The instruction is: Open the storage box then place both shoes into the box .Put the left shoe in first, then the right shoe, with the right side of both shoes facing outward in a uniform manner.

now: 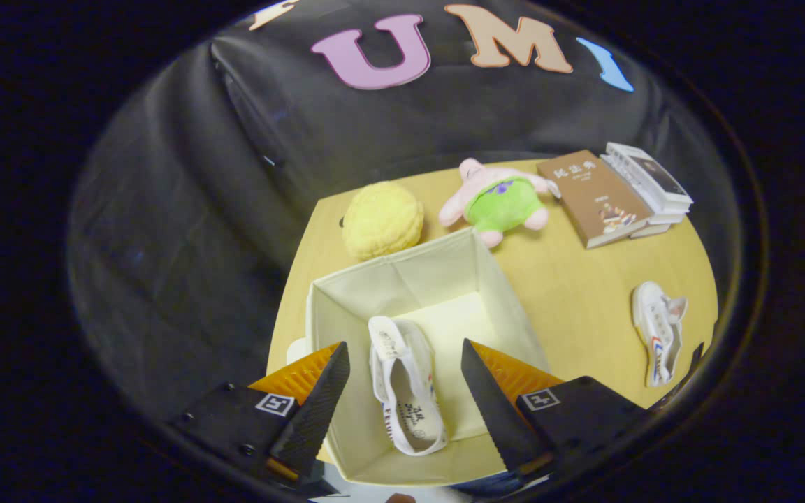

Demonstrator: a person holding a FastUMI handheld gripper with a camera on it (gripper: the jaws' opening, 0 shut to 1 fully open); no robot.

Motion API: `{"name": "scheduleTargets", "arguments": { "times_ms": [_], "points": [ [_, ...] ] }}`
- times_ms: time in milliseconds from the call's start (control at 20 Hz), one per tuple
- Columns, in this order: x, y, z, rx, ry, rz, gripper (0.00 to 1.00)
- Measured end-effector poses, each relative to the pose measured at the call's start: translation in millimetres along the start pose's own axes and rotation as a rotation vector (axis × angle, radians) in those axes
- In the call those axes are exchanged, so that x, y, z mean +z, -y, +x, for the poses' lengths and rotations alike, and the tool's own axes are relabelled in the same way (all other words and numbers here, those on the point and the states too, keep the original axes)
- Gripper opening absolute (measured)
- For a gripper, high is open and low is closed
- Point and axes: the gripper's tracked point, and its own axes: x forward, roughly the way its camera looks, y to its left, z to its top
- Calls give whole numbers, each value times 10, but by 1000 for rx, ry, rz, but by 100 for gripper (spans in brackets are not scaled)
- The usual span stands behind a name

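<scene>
Wooden surface [570,293] w/ open storage box [332,307]; one shoe [406,384] lies inside on box floor, between the fingers [320,398], which are spread apart, holding nothing. Second shoe [657,332] on surface, well apart to box's right. Plush toys, books beyond.

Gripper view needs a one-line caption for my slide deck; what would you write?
Open gripper above the storage box, one white shoe inside between the spread jaws, the second shoe waiting on the table.
</scene>
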Motion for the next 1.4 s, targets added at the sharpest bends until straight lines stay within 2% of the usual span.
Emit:
{"name": "scheduleTargets", "arguments": {
  "times_ms": [150,250,350,550,650,1050,1400],
  "points": [
    [94,642,-329,-148,88,-61,100],
    [62,1146,-438,-262,96,-86,100],
    [-18,1538,-417,-320,87,-91,100],
    [-345,2542,-356,-506,-31,-185,100],
    [-519,2935,-322,-567,-115,-213,100],
    [-778,4008,-234,-668,-321,-259,98],
    [-718,4277,-138,-613,-355,-228,98]
  ]
}}
